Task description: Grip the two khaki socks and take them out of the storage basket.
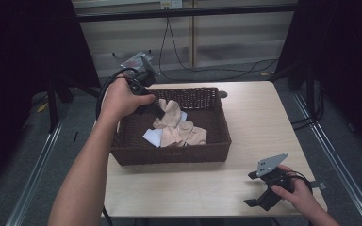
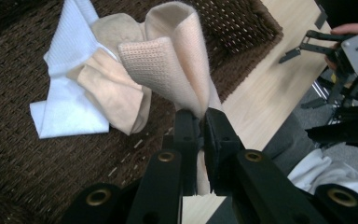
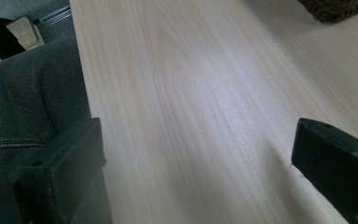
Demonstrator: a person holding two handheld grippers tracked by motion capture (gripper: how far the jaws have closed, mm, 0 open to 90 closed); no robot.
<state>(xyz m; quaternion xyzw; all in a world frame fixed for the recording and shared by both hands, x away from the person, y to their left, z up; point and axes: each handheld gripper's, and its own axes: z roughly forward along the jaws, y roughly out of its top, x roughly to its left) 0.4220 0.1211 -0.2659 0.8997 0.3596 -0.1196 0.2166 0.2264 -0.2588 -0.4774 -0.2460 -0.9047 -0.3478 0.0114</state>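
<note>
A dark brown wicker basket (image 1: 217, 122) stands on the light wooden table (image 1: 259, 113) and holds a heap of cloths. My left gripper (image 2: 200, 123) is shut on a fold of a peach waffle cloth (image 2: 168, 65), which hangs lifted from the heap (image 1: 171, 113) above the basket's back left part. Under it lie a smoother peach cloth (image 2: 109, 91) and a white cloth (image 2: 65, 112). My right gripper (image 1: 253, 189) rests near the table's front right corner, open, jaws wide apart over bare wood (image 3: 200, 107), with nothing between them.
The basket's front rim (image 1: 169, 153) faces the person. A basket corner (image 3: 338, 9) shows far off in the right gripper view. Cables (image 1: 179, 52) trail on the floor behind the table, dark curtains hang on both sides, and a stand's legs (image 1: 52, 101) are at the left.
</note>
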